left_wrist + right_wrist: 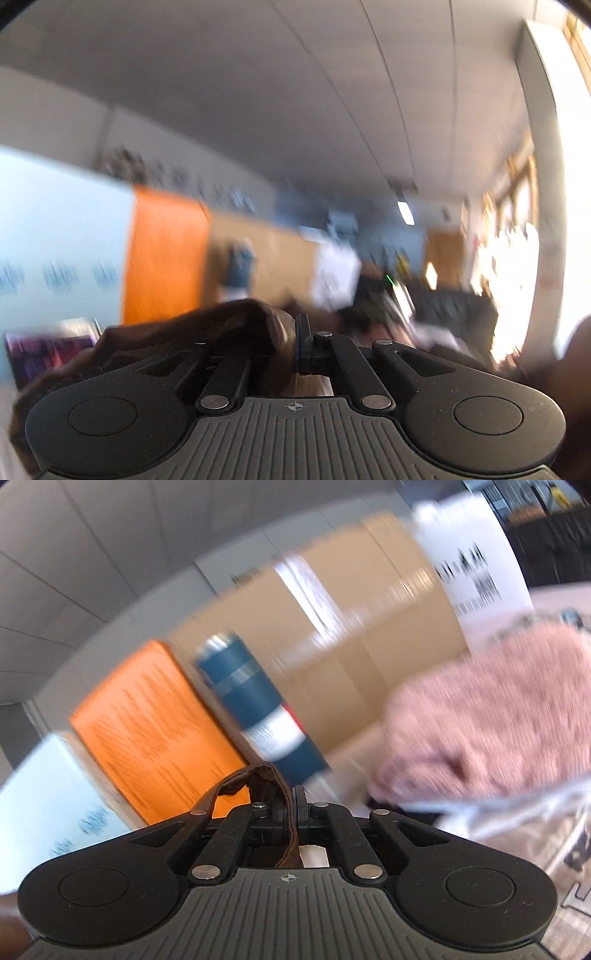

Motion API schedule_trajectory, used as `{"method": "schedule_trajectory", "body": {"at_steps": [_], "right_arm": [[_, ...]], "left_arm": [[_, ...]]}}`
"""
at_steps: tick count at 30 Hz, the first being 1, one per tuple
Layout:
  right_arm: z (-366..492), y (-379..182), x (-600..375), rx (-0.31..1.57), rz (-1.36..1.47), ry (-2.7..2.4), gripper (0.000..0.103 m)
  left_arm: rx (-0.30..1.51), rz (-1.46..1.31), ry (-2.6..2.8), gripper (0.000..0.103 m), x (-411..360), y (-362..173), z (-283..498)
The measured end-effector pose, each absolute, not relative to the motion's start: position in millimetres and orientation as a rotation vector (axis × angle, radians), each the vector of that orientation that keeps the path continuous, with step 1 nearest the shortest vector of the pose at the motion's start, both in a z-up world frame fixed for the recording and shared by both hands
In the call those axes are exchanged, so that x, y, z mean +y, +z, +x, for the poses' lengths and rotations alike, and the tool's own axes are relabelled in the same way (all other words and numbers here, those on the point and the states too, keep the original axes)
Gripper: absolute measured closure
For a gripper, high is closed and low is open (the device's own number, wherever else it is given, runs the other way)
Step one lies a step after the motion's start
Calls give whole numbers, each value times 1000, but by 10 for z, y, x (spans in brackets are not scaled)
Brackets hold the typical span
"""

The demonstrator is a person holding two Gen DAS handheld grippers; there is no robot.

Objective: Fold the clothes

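Note:
My left gripper [293, 343] is shut on a dark brown garment [207, 332] that bunches over its left finger and hangs to the left. The view tilts up toward the ceiling and is blurred. My right gripper [291, 805] is shut on a brown hemmed edge of the same kind of cloth [258, 775], which loops up over the left finger. A fluffy pink garment [491, 716] lies to the right of the right gripper. Whether it touches anything is hidden by blur.
An orange panel [155, 731], a pale blue panel [48, 801] and a cardboard box [351, 635] stand ahead. A blue cylindrical bottle [255, 701] stands before the box. A printed cloth [535, 845] lies at the lower right. Bright windows [517, 236] are to the right.

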State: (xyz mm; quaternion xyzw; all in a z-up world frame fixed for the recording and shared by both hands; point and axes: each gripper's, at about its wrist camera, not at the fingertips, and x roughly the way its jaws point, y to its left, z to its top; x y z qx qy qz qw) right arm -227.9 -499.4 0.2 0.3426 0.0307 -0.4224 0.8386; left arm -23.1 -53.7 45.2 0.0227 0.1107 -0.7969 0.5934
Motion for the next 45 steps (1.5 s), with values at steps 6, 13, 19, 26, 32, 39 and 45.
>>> {"method": "schedule_trajectory", "body": {"at_steps": [6, 13, 19, 26, 32, 39, 45], "right_arm": [[-2329, -287, -5306, 169, 815, -918, 95], [-2524, 59, -4997, 210, 547, -871, 33], [-2745, 507, -4584, 178, 251, -758, 13], [-2402, 573, -3964, 220, 6, -302, 2], [-1843, 380, -4224, 321, 57, -408, 2], [-1460, 353, -4964, 306, 389, -602, 2], [-1244, 244, -4842, 355, 306, -578, 22]], "left_arm": [[434, 531, -1915, 98, -486, 111, -674], [524, 383, -1845, 39, -468, -97, -505], [587, 7, -1710, 13, -322, -89, -53], [719, -322, -1572, 12, -509, -168, 561], [742, -313, -1581, 12, -824, -138, 809], [738, -185, -1642, 12, -837, -208, 649], [717, -235, -1580, 12, -841, -236, 830]]}}
